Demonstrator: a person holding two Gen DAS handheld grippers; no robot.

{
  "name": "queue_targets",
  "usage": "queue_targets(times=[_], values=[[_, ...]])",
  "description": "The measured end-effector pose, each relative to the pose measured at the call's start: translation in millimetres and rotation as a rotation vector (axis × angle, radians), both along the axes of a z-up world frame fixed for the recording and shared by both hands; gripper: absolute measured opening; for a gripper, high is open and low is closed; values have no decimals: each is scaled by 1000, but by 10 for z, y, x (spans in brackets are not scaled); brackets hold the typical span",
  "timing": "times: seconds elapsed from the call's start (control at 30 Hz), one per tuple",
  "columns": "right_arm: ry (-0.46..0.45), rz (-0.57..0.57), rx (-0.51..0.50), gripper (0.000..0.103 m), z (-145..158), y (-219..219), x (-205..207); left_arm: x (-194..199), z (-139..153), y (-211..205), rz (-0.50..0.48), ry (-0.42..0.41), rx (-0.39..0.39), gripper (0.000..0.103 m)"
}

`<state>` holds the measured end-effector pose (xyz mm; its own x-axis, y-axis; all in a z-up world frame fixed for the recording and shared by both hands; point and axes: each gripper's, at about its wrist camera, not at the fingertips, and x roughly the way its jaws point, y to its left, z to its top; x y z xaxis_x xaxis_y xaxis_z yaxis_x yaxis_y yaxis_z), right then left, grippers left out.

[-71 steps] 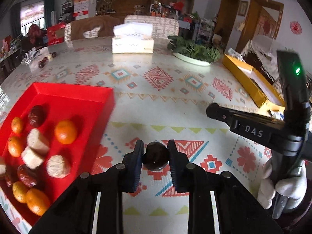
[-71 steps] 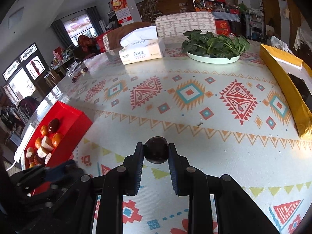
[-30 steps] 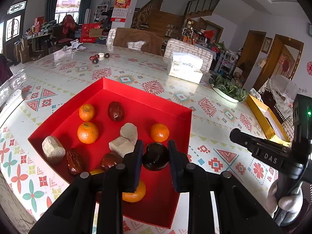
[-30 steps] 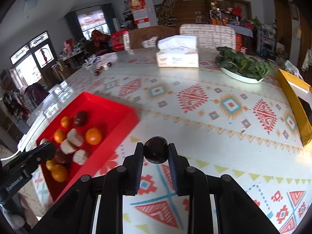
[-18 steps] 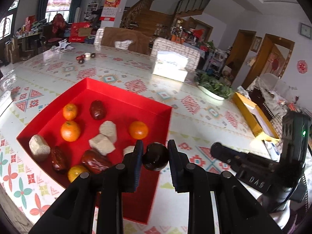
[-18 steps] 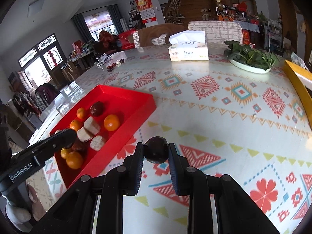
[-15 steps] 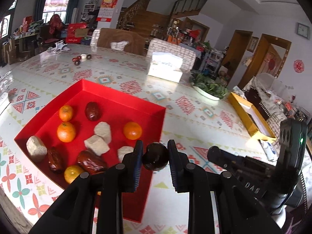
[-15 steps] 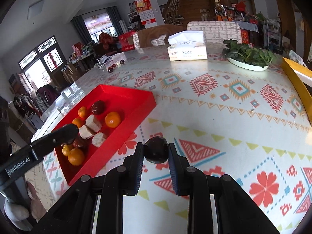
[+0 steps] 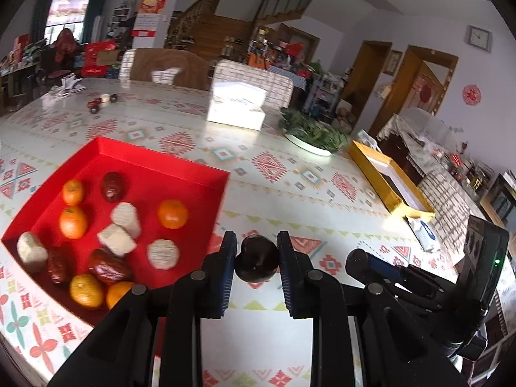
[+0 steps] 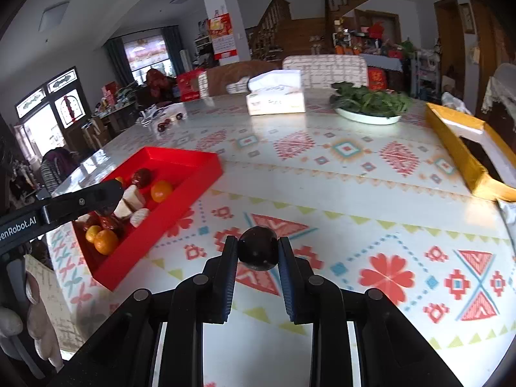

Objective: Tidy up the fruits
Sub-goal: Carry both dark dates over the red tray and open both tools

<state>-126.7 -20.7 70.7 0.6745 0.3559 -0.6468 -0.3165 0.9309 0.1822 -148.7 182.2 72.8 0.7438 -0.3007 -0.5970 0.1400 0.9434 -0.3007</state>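
- Nearest in the left wrist view, the left gripper (image 9: 257,259) is closed on a dark round fruit (image 9: 257,258), pads on its two sides, held above the tablecloth just beside the tray's near right corner.
- In the right wrist view, the right gripper (image 10: 257,254) is likewise clamped on a second dark fruit (image 10: 257,249), out over the patterned table (image 10: 354,193), apart from the tray.
- Both fruits look small, light, smooth and glossy, so probably a little slippery; the skin seems firm but likely bruises under hard squeezing. A grip across the widest middle, as here, suits them best.
- Next out, the red tray (image 9: 161,161) holds oranges (image 9: 172,213), pale chunks (image 9: 126,215) and wrinkled dark-red fruits (image 9: 111,186), scattered loosely, unsorted.
- The oranges should roll easily once released; the pale chunks have flat faces and should stay put.
- Further back stand a tissue box (image 10: 275,100), a plate of greens (image 10: 371,104) and a yellow box (image 10: 464,154).
- Far off, a few small dark fruits (image 9: 94,105) lie on the table.
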Motion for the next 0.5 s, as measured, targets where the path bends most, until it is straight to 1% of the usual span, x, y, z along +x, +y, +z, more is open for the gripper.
queue_targets(times=[0.13, 0.37, 0.43, 0.5], values=[[-14, -41, -2, 27, 5, -200, -93, 38, -36, -191, -46, 14, 15, 24], [-4, -133, 47, 28, 24, -697, -209, 54, -59, -390, -97, 24, 21, 24], [3, -149, 79, 28, 32, -836, -231, 53, -58, -405, -102, 25, 23, 24], [20, -154, 147, 28, 27, -1008, -246, 48, -52, -406, -104, 23, 22, 24]])
